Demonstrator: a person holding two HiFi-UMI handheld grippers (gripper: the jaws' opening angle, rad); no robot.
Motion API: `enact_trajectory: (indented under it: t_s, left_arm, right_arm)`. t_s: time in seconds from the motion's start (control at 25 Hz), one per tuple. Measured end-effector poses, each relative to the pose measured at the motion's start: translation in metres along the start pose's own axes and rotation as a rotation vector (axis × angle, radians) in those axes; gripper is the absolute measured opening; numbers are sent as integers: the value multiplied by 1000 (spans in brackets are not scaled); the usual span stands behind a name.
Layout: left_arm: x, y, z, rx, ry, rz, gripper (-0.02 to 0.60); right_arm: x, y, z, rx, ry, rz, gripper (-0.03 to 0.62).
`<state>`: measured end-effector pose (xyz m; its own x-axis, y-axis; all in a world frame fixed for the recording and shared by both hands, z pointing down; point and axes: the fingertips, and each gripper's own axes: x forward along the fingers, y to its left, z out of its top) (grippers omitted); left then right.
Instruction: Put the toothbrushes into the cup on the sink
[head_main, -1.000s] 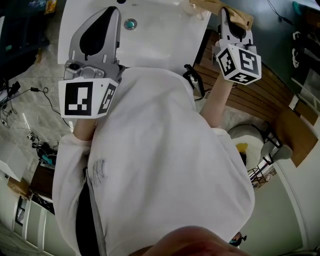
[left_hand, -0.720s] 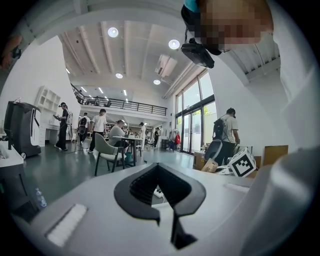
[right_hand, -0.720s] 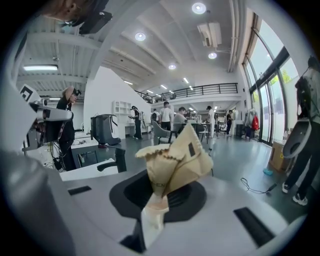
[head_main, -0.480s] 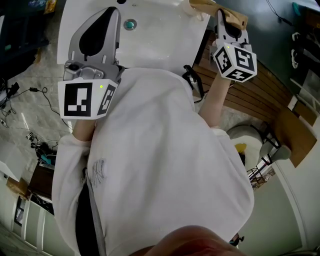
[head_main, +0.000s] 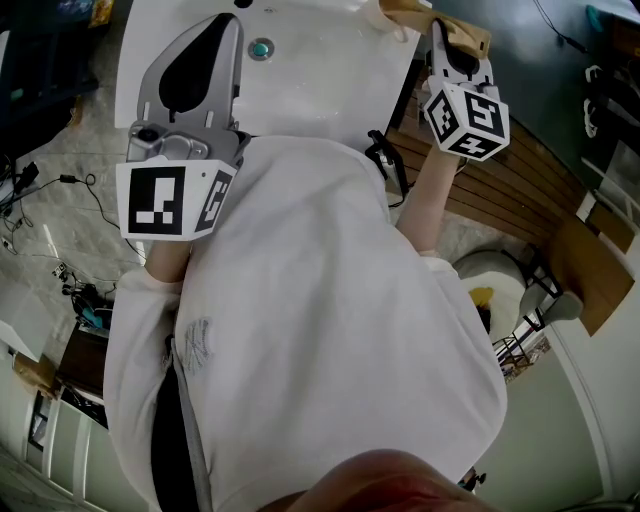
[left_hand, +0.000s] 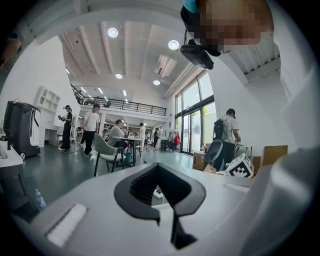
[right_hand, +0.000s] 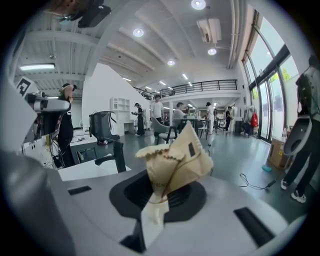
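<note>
At the upper right, the right gripper (head_main: 445, 28) pinches a crumpled tan paper wrapper (right_hand: 175, 157); at the upper left, the left gripper (head_main: 225, 25) has its jaws pressed together.

Head view steeply downward, gripper views near-level, sharing the hall (left_hand: 125, 135)

Looking down, my white shirt (head_main: 330, 300) pretty much filled the frame. My left gripper (head_main: 225, 22) hung over the white sink (head_main: 330, 85), just beside the teal drain (head_main: 261, 47). My right gripper (head_main: 447, 28) was past the sink's right edge, above a slatted wooden bench (head_main: 520, 190), with a tan wrapper (head_main: 470, 38) at its tip, all crumpled. Cables (head_main: 85, 195) lay on the floor at left.
</note>
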<state>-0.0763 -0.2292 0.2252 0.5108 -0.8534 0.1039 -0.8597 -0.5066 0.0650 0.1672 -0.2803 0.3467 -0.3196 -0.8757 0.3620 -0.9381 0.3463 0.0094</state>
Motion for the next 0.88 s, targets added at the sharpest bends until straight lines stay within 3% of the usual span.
enact_trajectory:
  t_s: [0.88]
  left_arm:
    - [0,-2,3,-1,-5,-3,2]
  right_arm:
    - [17,-2,-14,23,44,2,44]
